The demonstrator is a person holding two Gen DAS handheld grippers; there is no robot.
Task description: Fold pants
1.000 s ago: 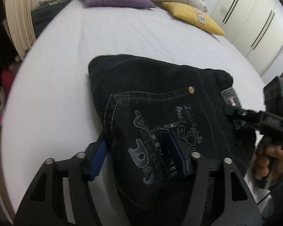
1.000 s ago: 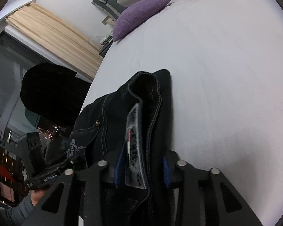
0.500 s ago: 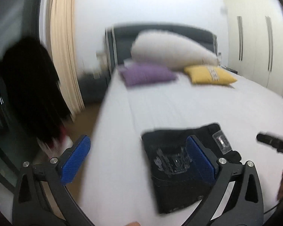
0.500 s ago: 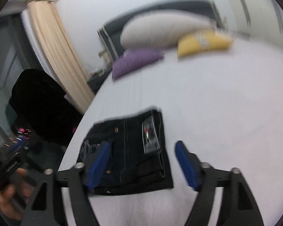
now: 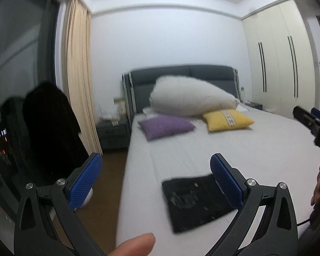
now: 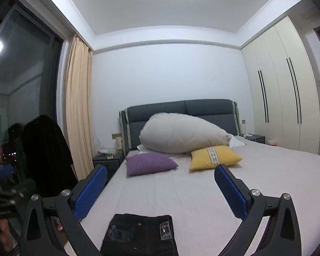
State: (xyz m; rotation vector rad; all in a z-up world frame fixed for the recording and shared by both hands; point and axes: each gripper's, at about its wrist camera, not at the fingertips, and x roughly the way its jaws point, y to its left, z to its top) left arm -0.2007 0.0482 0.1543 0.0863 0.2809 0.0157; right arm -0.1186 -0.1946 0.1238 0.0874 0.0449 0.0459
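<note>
Folded pants (image 5: pixel 195 200) lie on the bed (image 5: pixel 234 149) below both grippers — left (image 5: pixel 155 177), right (image 6: pixel 160 188) — whose jaws have just opened wide, empty.

We had open sheet on the bed (image 6: pixel 202 196) between the folded pants (image 6: pixel 138 234) at the near edge and the pillows at the head. There the purple cushion (image 6: pixel 149 163), yellow cushion (image 6: pixel 213 156) and big white pillow (image 6: pixel 181 135) blocked passage. The right half lay clear toward the wardrobe (image 6: pixel 288 96).
</note>
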